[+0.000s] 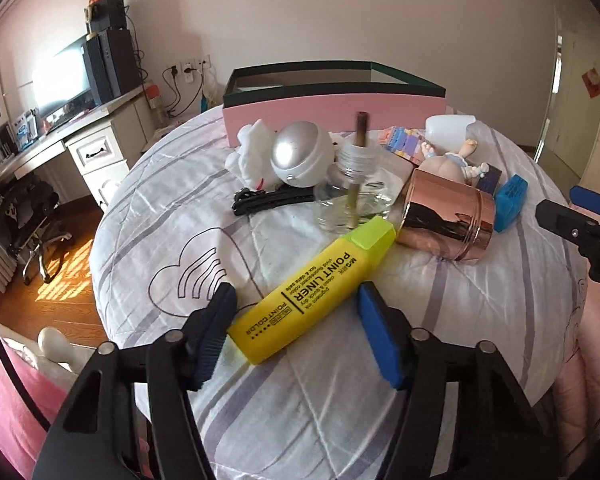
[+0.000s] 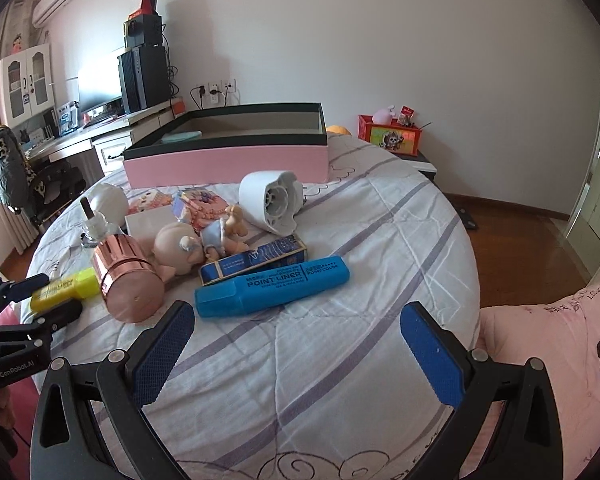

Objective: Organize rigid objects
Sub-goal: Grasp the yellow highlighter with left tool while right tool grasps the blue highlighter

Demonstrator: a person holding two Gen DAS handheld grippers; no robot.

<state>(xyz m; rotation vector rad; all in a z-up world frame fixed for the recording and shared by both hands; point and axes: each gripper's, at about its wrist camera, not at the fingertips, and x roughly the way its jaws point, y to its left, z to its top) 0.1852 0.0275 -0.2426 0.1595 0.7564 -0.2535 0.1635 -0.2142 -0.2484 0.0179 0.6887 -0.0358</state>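
A big yellow highlighter (image 1: 312, 284) lies slantwise on the quilt, its near end between the fingers of my left gripper (image 1: 296, 292). Both blue pads rest against its sides. The right wrist view shows that left gripper (image 2: 52, 294) at the far left, clamped around the yellow highlighter (image 2: 66, 286). A blue highlighter (image 2: 272, 286) lies just beyond the tips of my right gripper (image 2: 299, 308), which stands wide open and holds nothing. A pink box (image 2: 228, 160) with a dark rim stands open at the back of the bed.
A toppled rose-gold cup (image 2: 128, 280), a doll (image 2: 196, 240), a small blue carton (image 2: 256, 260), a white fan-like housing (image 2: 270, 200), a glass bottle (image 1: 352, 196), a silver dome (image 1: 300, 156) and a black clip (image 1: 268, 200) crowd the quilt. A desk stands left.
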